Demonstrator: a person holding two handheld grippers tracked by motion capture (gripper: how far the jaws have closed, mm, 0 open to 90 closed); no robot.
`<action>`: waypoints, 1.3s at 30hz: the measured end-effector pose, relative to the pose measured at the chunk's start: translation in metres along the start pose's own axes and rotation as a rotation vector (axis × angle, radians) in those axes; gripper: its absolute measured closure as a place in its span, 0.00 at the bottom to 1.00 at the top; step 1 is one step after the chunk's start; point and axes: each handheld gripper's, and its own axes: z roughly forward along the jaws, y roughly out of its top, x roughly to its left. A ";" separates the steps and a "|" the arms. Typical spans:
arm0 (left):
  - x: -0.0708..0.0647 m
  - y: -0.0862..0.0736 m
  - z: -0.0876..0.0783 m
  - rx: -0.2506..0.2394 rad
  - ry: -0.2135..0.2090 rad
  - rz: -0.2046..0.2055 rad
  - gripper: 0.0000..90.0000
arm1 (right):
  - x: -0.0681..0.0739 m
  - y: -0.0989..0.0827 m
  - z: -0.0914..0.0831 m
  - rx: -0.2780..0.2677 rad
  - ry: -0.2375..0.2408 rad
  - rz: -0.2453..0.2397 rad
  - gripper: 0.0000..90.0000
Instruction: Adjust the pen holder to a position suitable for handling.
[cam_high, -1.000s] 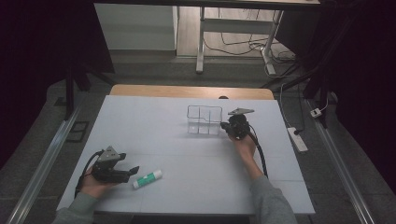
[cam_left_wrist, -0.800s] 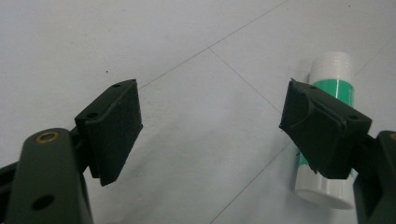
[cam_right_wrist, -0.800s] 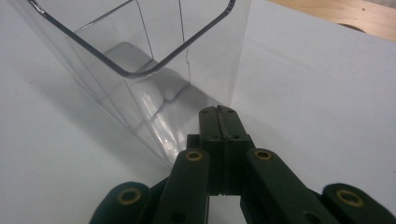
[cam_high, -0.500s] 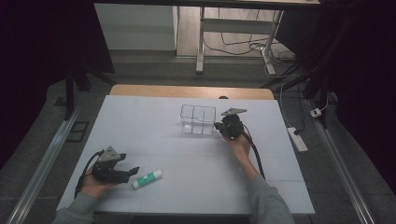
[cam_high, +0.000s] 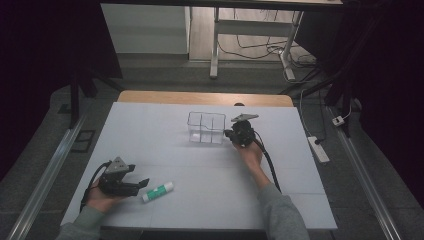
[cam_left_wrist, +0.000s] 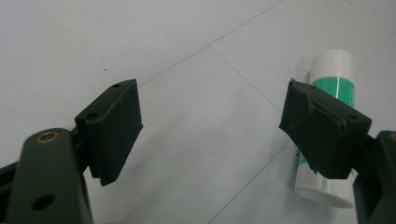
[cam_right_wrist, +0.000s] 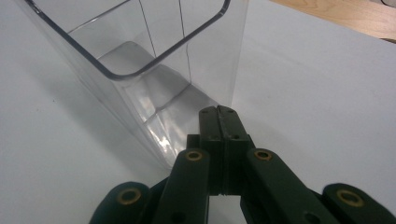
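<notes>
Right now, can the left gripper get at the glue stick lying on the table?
Probably yes. The left gripper is open and low over the table, with the glue stick just beside one of its fingers, not yet between them. Nothing lies in the way; a small sideways shift should do.

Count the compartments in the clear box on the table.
4, as far as the high view shows: the clear box is split by crossing dividers into two near and two far compartments. It stands mid-table, beside the shut right gripper. All look empty.
</notes>
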 end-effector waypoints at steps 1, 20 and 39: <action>0.000 0.000 0.000 -0.001 -0.001 -0.001 0.22 | 0.000 0.001 0.001 0.004 -0.002 0.002 0.99; 0.002 -0.001 -0.001 -0.004 -0.006 -0.002 0.23 | 0.015 0.022 0.024 0.019 0.017 -0.003 0.99; 0.002 -0.001 -0.001 -0.001 -0.005 -0.003 0.22 | 0.025 0.022 0.027 0.041 0.041 -0.033 0.99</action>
